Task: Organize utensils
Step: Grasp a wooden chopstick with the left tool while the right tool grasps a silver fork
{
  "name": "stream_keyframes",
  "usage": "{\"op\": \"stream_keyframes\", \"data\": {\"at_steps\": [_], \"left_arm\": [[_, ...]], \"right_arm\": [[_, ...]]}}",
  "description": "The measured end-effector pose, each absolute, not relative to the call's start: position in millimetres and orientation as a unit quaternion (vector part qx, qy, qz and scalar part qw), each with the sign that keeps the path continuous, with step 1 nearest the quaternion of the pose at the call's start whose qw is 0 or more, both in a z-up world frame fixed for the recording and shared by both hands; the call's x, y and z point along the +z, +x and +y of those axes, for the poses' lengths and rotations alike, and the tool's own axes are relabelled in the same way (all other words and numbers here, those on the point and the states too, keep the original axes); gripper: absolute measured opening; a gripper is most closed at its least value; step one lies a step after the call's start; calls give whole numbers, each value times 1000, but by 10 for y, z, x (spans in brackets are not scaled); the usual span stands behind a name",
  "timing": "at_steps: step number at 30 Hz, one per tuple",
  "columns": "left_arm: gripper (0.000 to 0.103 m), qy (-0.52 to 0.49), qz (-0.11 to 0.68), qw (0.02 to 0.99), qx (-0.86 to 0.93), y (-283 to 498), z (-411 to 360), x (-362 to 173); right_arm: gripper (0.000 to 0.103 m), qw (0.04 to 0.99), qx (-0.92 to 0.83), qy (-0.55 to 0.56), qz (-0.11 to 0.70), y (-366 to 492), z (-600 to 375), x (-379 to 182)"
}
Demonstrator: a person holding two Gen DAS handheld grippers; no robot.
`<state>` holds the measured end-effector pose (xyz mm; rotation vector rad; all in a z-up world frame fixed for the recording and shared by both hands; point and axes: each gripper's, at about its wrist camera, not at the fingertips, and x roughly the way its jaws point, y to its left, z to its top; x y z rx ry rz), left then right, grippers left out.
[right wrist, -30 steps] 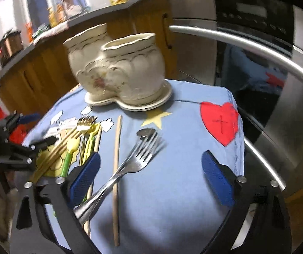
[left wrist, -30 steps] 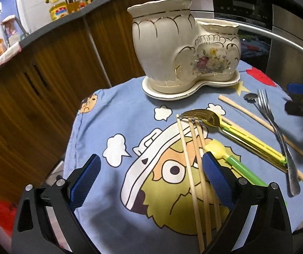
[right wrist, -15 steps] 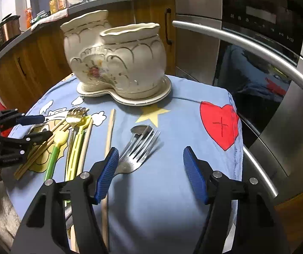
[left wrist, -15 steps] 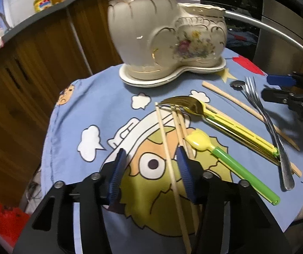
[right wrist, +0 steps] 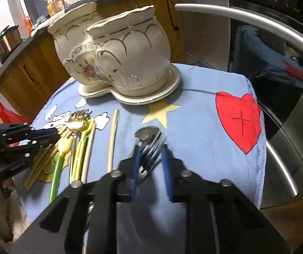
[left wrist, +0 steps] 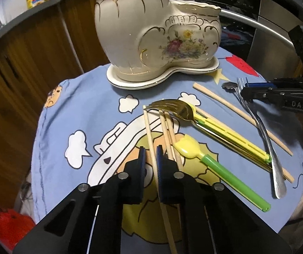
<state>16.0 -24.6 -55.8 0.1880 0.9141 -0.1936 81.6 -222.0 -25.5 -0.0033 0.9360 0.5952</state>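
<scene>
While the left gripper (left wrist: 150, 158) pinches a wooden chopstick (left wrist: 148, 127) and the right gripper (right wrist: 149, 158) narrows around the steel forks (right wrist: 151, 146), both lie on the cloth (right wrist: 198, 127), so each pickup needs lifting toward the ceramic holder (left wrist: 151, 31) at 12 o'clock.

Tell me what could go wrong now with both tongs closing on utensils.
The left tongs straddle one chopstick while two others lie against it, so they may get dragged. The right tongs close around a steel fork overlapping a spoon; both might lift, or one might slip.
</scene>
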Motion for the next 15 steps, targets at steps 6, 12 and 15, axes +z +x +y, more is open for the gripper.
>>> {"op": "stream_keyframes", "data": {"at_steps": [6, 12, 15], "left_arm": [[6, 71, 435, 893, -95, 152, -171, -547], [4, 68, 424, 900, -82, 35, -60, -459], [4, 68, 419, 902, -74, -31, -3, -407]], "right_arm": [[6, 859, 288, 13, 422, 733, -2304, -166], [3, 887, 285, 30, 362, 601, -2468, 102], [3, 899, 276, 31, 338, 568, -2523, 228]]}}
